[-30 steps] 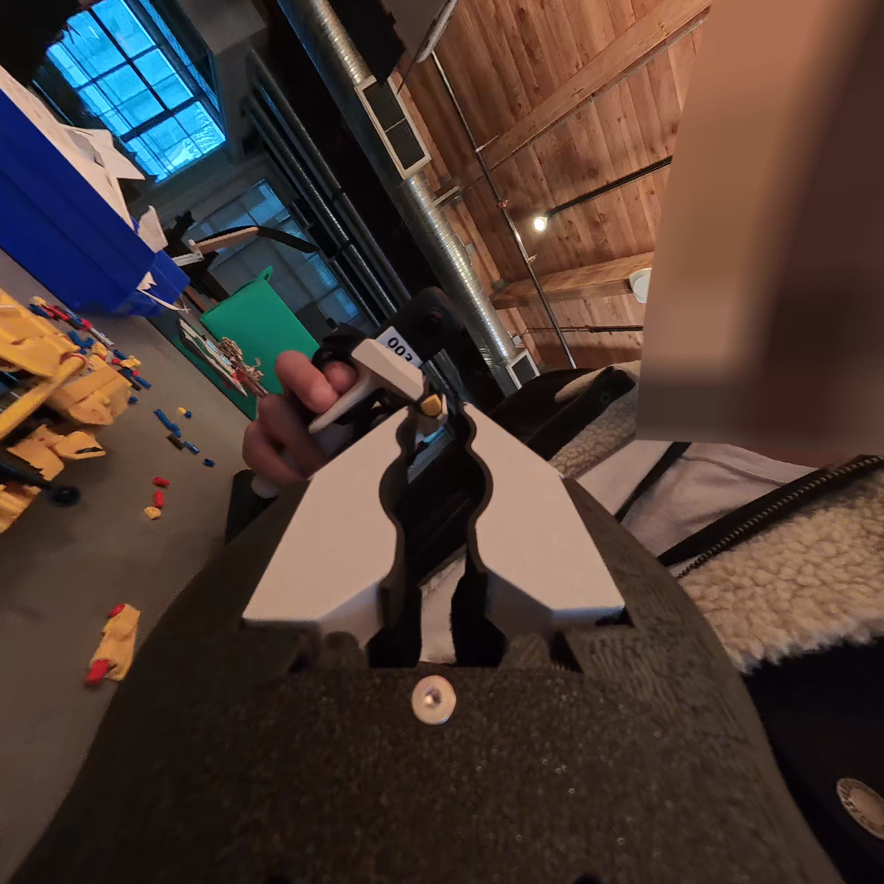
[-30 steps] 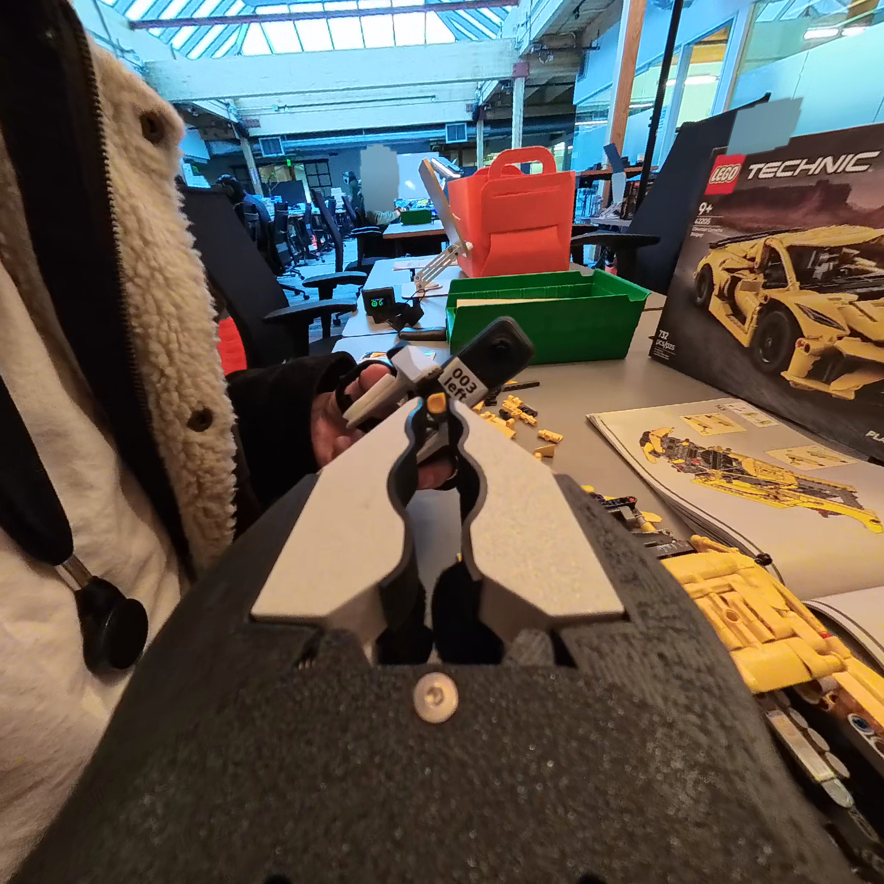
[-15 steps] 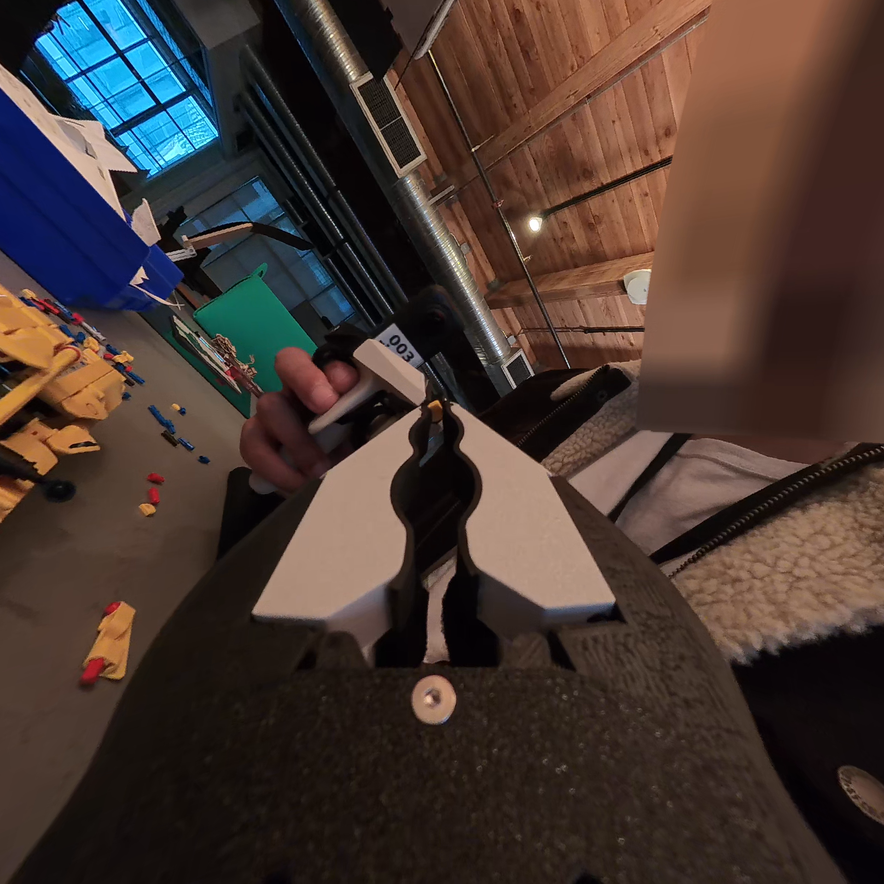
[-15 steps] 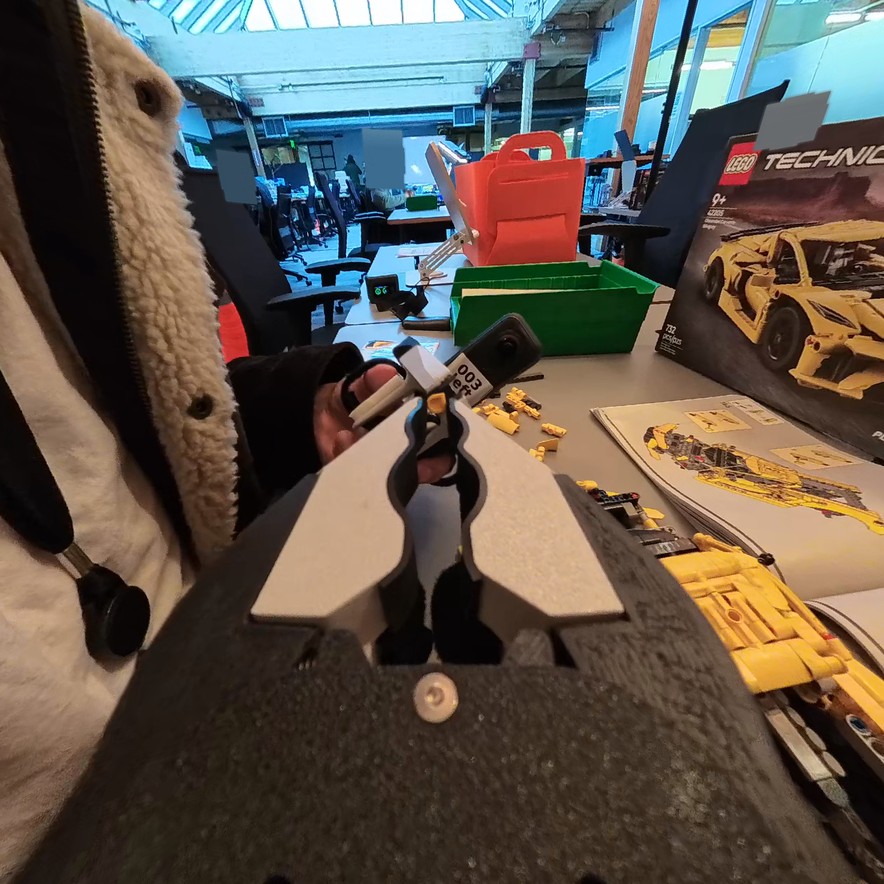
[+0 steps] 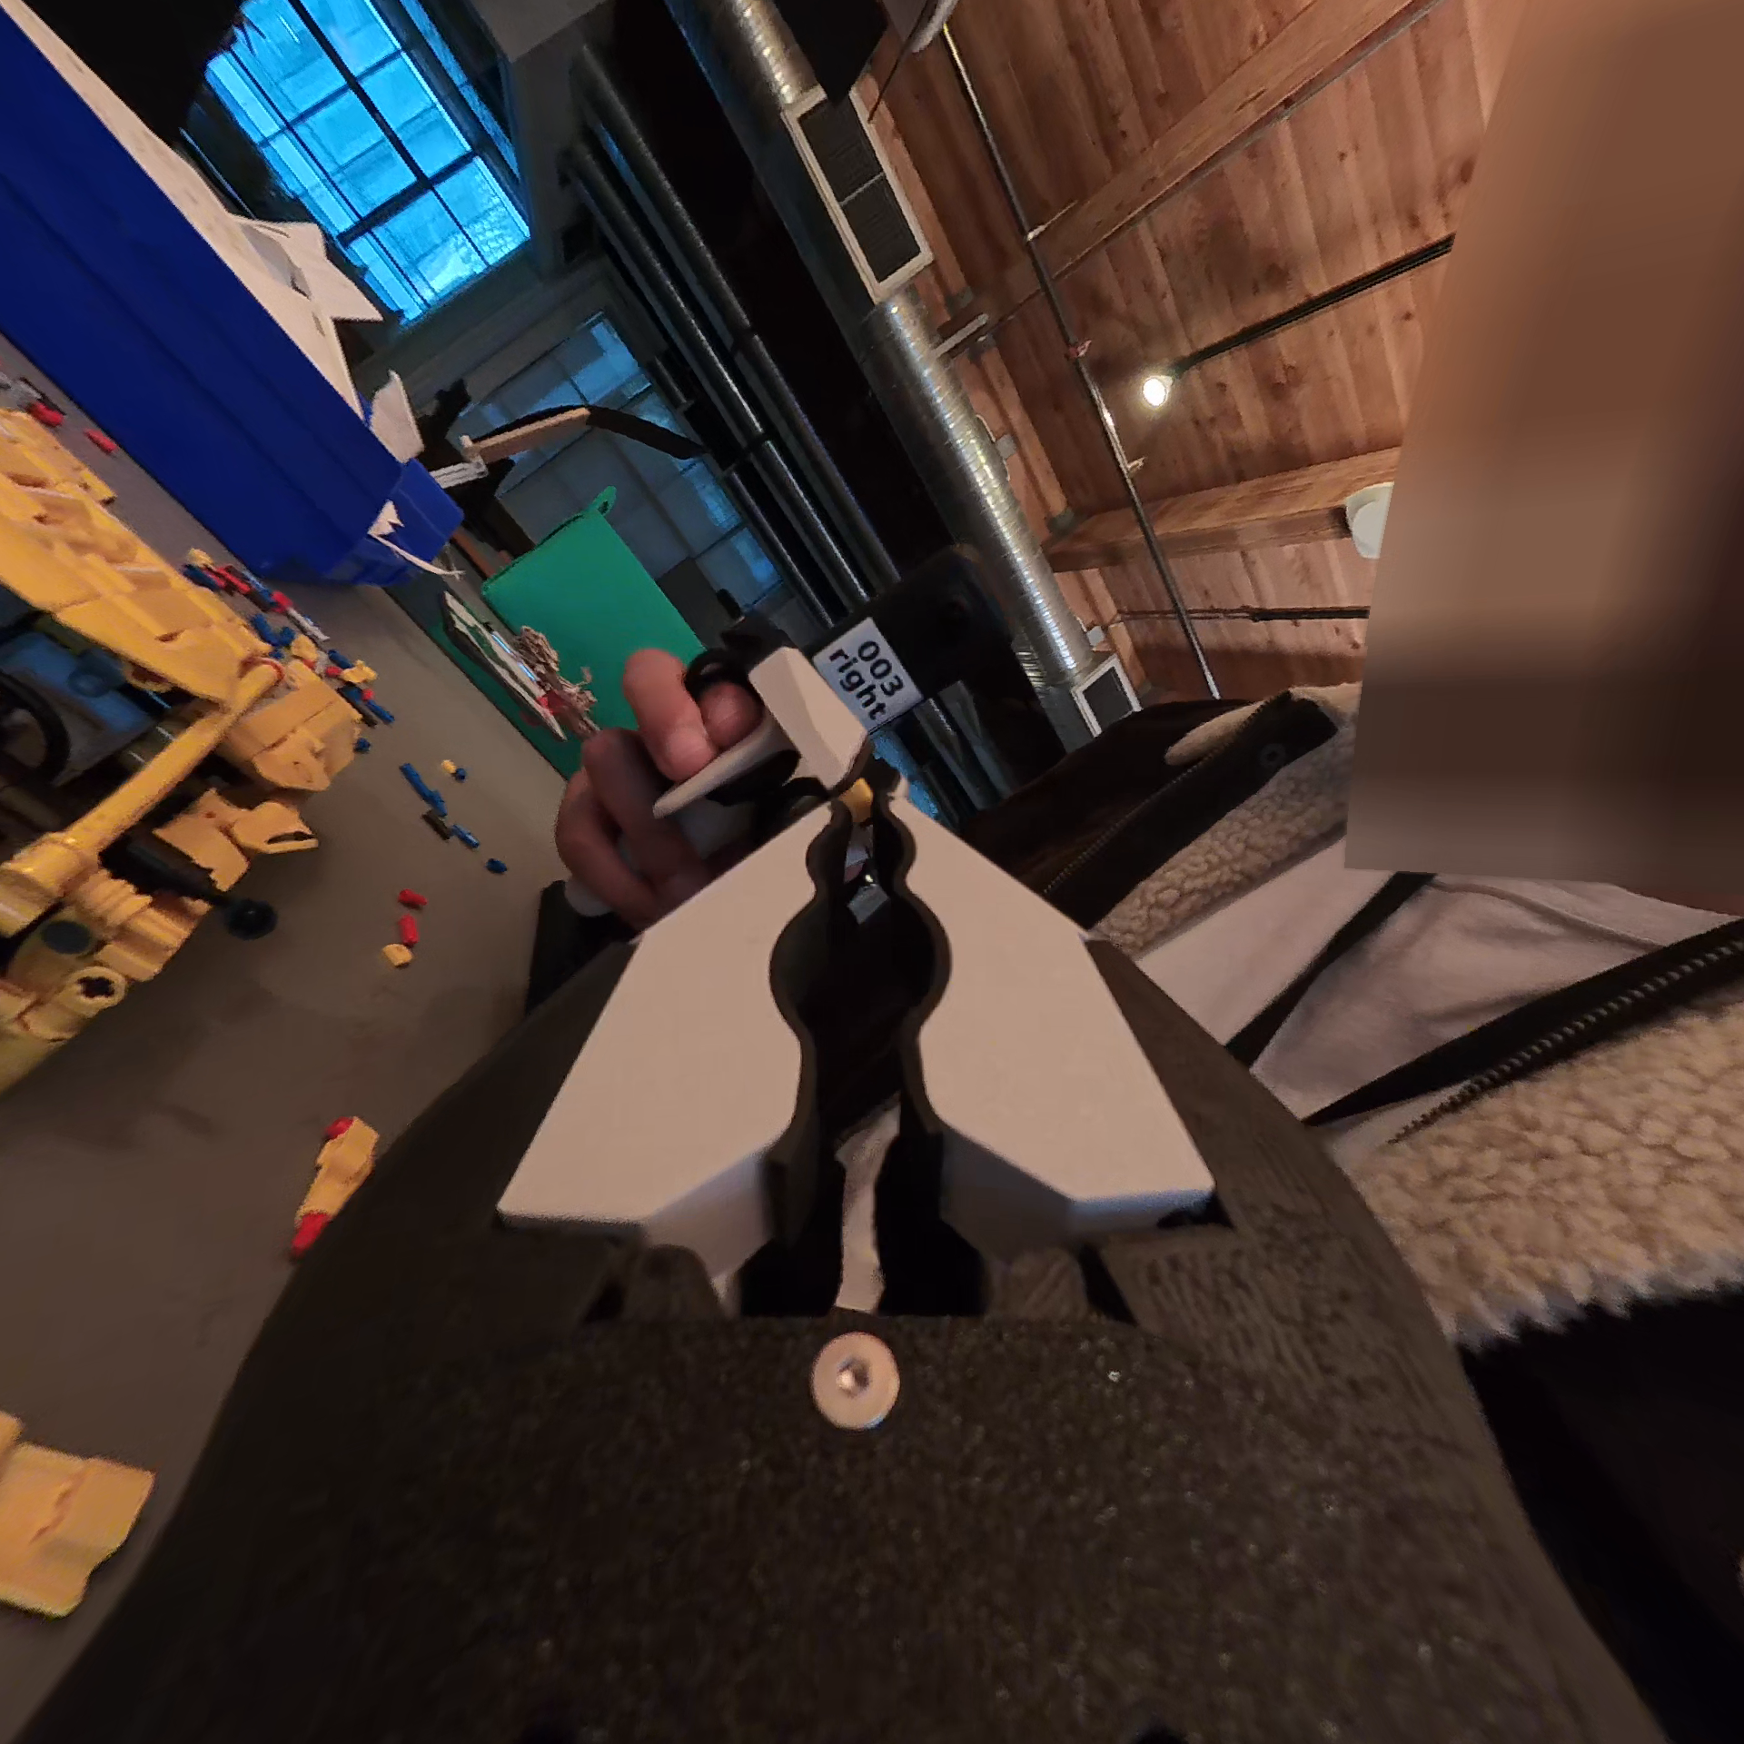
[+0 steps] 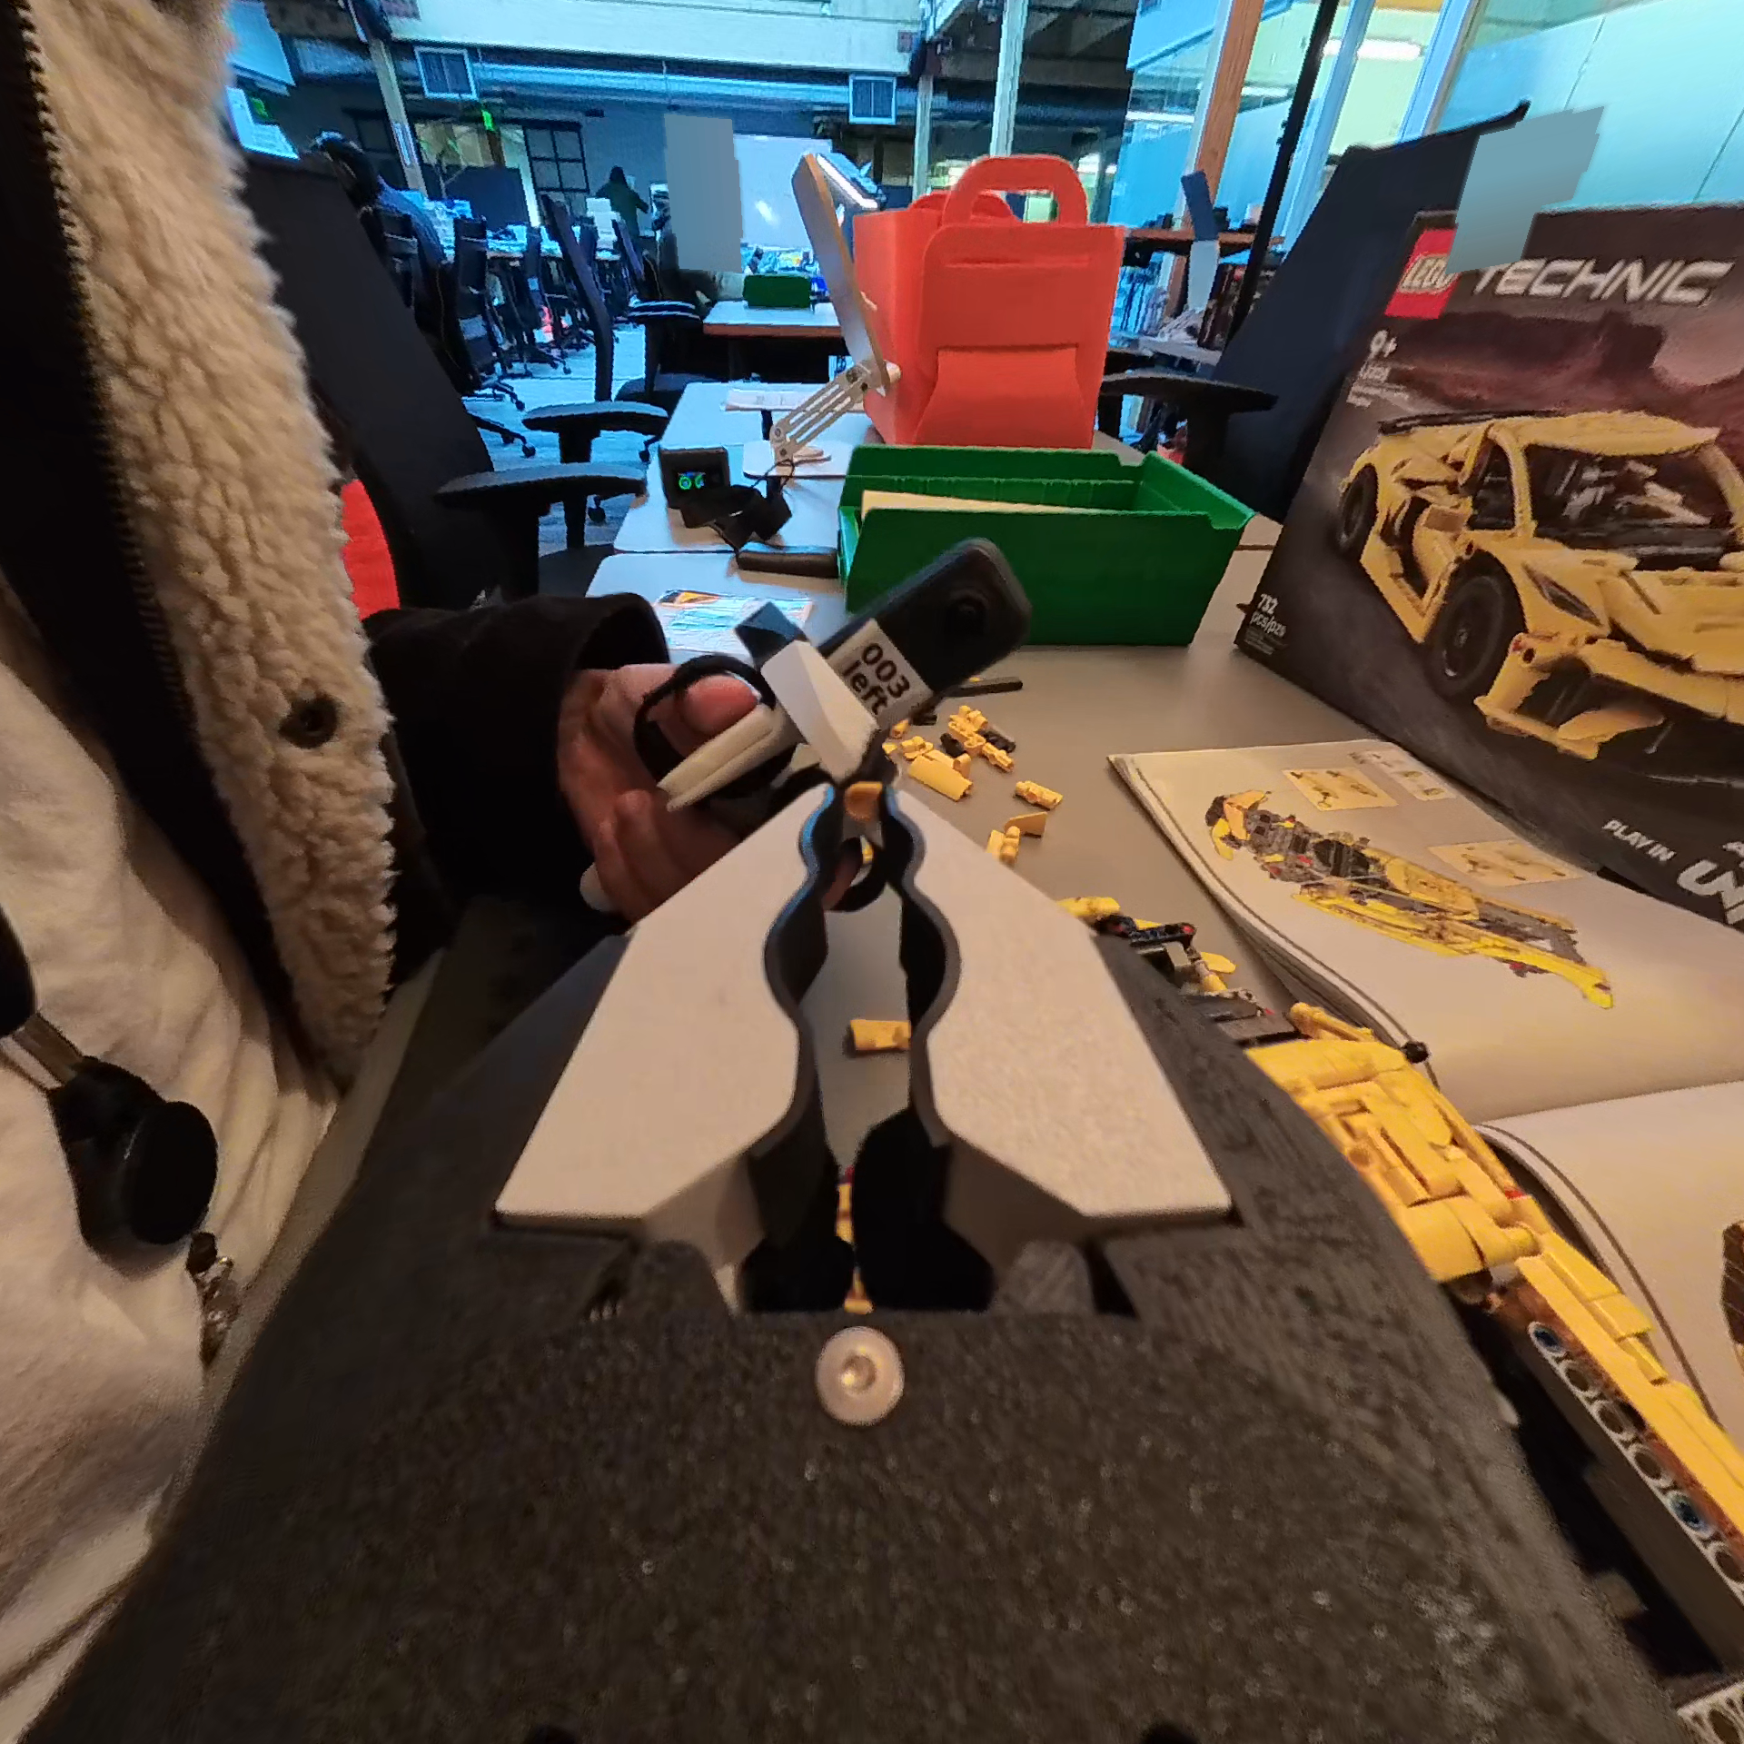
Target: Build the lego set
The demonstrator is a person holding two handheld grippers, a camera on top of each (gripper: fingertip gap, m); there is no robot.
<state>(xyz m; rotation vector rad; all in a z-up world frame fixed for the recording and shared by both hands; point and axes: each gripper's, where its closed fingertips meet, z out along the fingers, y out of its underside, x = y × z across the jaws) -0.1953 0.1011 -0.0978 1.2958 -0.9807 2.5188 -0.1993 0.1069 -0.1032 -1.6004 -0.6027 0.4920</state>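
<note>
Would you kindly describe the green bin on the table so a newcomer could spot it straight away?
In the right wrist view, start at the big car box standing on the grey table. Left of it, farther back, sits the green bin, open-topped and low. An orange bag with handles rises behind it, and the bin is the only green container there.

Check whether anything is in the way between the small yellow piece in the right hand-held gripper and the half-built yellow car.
Nothing visible blocks it. The yellow piece is pinched at the tips of the right hand-held gripper, where the left hand-held gripper meets it. The car lies on the table, lower right.
</note>
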